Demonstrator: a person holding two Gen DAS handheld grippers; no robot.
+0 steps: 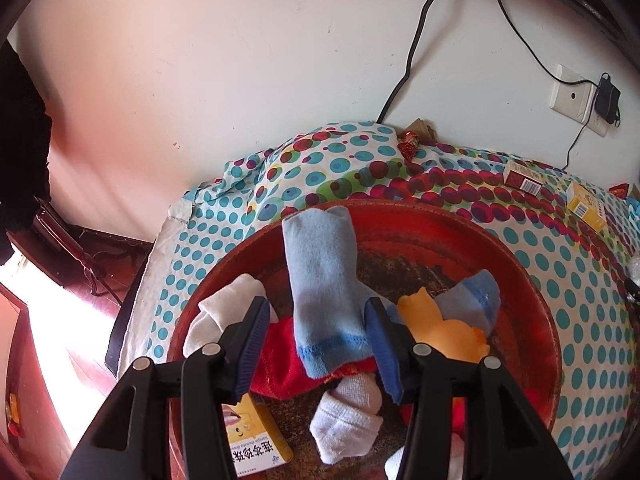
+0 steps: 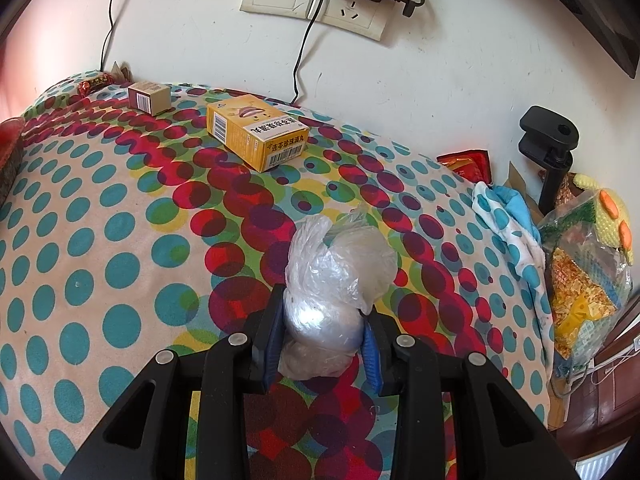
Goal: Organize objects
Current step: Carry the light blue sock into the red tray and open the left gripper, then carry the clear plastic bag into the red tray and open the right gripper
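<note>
Currently the left gripper (image 1: 316,344) hangs over the round red tray (image 1: 536,304) with its jaws standing apart; the light blue sock (image 1: 320,284) lies between the blue pads (image 1: 252,344) without either pad pressing on it. That sock rests on a red cloth (image 1: 280,364) inside the tray, beside a white sock (image 1: 224,312), an orange cloth piece (image 1: 444,328), a blue-toed sock (image 1: 476,300), a grey-white sock bundle (image 1: 344,416) and a yellow printed carton (image 1: 256,440). Free tray floor remains toward the far rim, behind the light blue sock. The tray sits on a polka-dot cloth surface (image 1: 360,168) whose left edge drops off near the tray rim; its far edge meets a white wall (image 1: 240,60). The right gripper (image 2: 320,340) is closed on a crumpled clear plastic bag (image 2: 336,272), which bulges forward past the fingertips and rests over the dotted cloth. Open cloth extends to the left of the bag. A yellow medicine box (image 2: 256,136) and a small brown box (image 2: 149,97) lie well apart from the bag, near the wall. Along the right edge stand a black clamp stand (image 2: 548,152) and a bag of mixed items (image 2: 584,272); its contents are hard to make out. The gripper bodies cut off the near part of the tray and cloth.
</note>
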